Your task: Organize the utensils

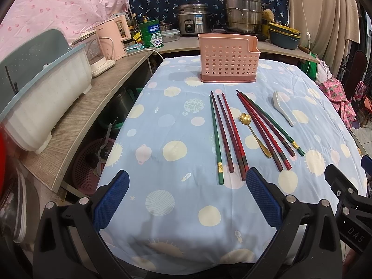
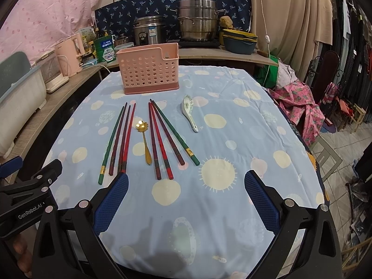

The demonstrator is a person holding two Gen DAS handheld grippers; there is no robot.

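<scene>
Both tools, left tool (image 1: 187, 197) and right tool (image 2: 186, 197), spread wide, nothing held. Chopsticks (image 2: 121, 139) lie mid-frame on table (image 2: 244, 139), below pink holder (image 2: 148, 69). Thin, stiff, likely slippery; best pinched near thick decorated ends.

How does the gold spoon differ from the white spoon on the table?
The gold metal spoon with a flower-shaped bowl is slim, lying between the two chopstick groups; the white ceramic soup spoon is broader, with a painted bowl, lying apart to their right. Both lie flat on the blue patterned tablecloth, bowls toward the pink perforated plastic holder.
</scene>
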